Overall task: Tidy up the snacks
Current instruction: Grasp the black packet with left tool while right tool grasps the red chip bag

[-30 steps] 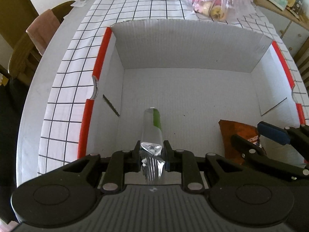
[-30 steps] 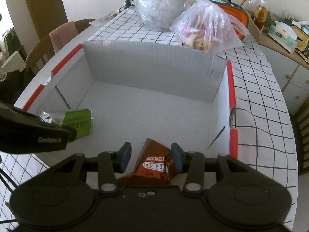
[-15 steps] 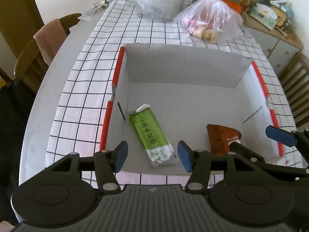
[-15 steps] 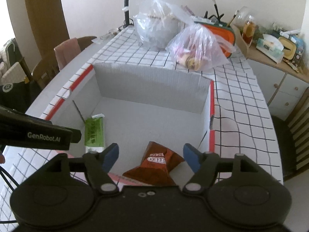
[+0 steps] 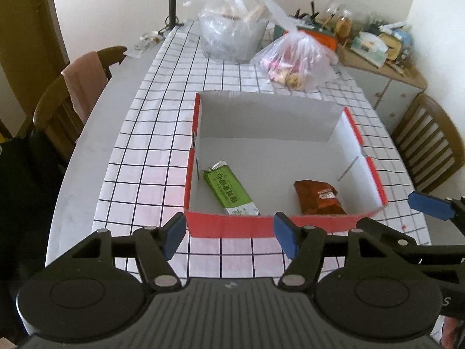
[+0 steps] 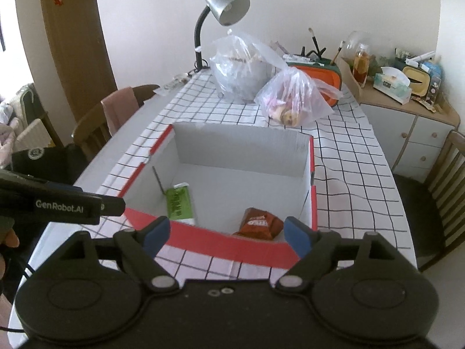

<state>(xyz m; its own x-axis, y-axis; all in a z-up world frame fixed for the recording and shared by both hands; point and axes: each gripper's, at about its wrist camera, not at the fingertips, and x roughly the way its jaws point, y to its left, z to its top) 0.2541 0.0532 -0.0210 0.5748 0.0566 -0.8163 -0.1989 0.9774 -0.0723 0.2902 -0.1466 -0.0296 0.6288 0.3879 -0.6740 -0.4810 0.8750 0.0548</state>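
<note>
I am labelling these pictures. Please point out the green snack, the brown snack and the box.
green snack [image 5: 229,189], left wrist view, middle of its wrapper
brown snack [image 5: 318,197], left wrist view, middle of the packet
box [image 5: 232,226], left wrist view, red near wall

Pale walls, wooden chairs [image 6: 96,128], grid-patterned tablecloth [image 6: 348,157], silver desk lamp [image 6: 225,5], cluttered sideboard [image 6: 407,122]

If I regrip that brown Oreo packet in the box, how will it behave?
The brown Oreo packet looks puffy and creased, so it will probably crumple under the pads. Its glossy film may slip. It seems light, so a push would likely slide it across the box floor rather than tip it.
</note>
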